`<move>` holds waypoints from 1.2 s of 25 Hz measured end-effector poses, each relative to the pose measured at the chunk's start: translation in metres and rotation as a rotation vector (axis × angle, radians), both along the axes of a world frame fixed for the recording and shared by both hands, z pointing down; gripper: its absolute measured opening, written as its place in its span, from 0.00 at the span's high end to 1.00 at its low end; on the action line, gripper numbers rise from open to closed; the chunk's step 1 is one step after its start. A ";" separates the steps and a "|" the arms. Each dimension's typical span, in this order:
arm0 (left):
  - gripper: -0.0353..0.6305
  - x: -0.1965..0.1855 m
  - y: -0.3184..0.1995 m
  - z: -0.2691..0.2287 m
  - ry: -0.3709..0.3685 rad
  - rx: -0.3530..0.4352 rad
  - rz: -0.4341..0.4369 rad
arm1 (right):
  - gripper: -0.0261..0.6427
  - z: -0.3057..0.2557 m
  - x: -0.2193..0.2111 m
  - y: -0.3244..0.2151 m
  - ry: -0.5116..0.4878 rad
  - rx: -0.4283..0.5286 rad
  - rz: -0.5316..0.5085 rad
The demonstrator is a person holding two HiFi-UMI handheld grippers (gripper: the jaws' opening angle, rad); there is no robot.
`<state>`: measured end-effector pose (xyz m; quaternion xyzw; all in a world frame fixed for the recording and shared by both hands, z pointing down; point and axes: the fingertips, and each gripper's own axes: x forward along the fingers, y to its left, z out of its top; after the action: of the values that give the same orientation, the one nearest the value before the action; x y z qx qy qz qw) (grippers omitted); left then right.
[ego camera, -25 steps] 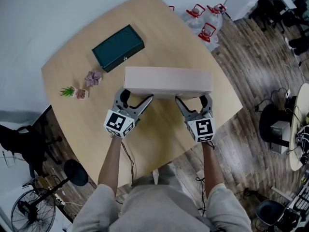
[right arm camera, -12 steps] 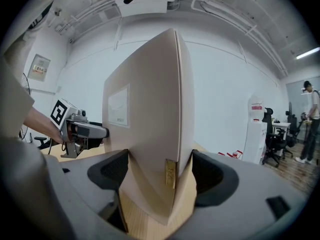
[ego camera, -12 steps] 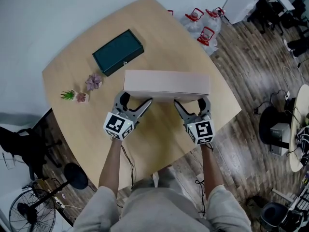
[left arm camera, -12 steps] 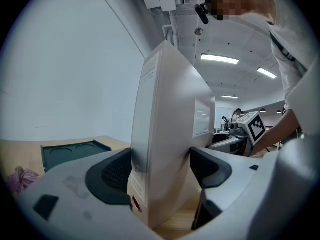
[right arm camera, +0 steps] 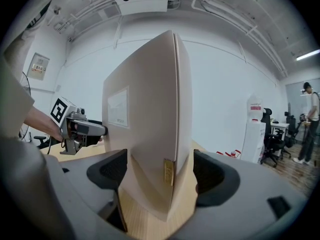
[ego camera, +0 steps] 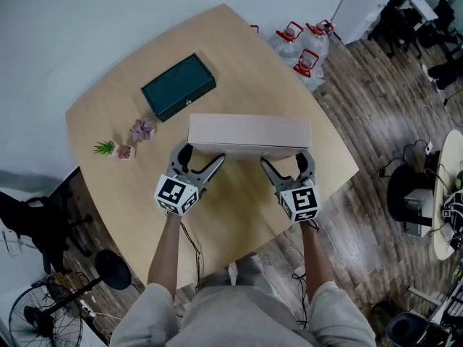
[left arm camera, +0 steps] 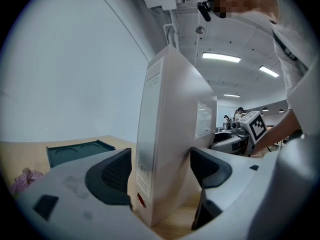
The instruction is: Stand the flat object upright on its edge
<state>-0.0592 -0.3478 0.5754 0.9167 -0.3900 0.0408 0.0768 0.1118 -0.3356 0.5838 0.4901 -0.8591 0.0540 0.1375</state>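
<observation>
Box: pink box (ego camera: pixel 249 132) stands upright on its long edge on the table (ego camera: pixel 242 53).
Left gripper (ego camera: pixel 202 155): at the left end of the pink box, jaws spread wide and straddling its thickness; a sliver of table shows between one pad and the box face.
Right gripper (ego camera: pixel 286 157): at the right end of the pink box, jaws equally wide, one on each broad face, not clamping.
Teal case (ego camera: pixel 179 87): beyond the pink box, apart from it.
</observation>
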 end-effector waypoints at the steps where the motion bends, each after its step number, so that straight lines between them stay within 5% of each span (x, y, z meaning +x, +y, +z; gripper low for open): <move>1: 0.43 -0.002 0.001 0.000 -0.001 -0.002 -0.004 | 0.36 0.000 0.000 0.001 0.000 0.000 0.001; 17: 0.44 -0.029 0.040 0.010 -0.017 -0.064 -0.081 | 0.42 0.005 0.017 0.044 -0.004 -0.041 0.073; 26: 0.45 -0.022 0.077 0.009 -0.021 -0.089 -0.065 | 0.58 0.001 0.020 0.078 -0.019 -0.057 0.124; 30: 0.54 -0.024 0.091 0.003 -0.023 -0.093 -0.069 | 0.65 -0.001 0.019 0.092 -0.022 -0.062 0.129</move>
<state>-0.0831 -0.2565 0.5785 0.8976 -0.4200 0.0668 0.1162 0.1310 -0.2433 0.5825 0.5394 -0.8250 0.0946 0.1392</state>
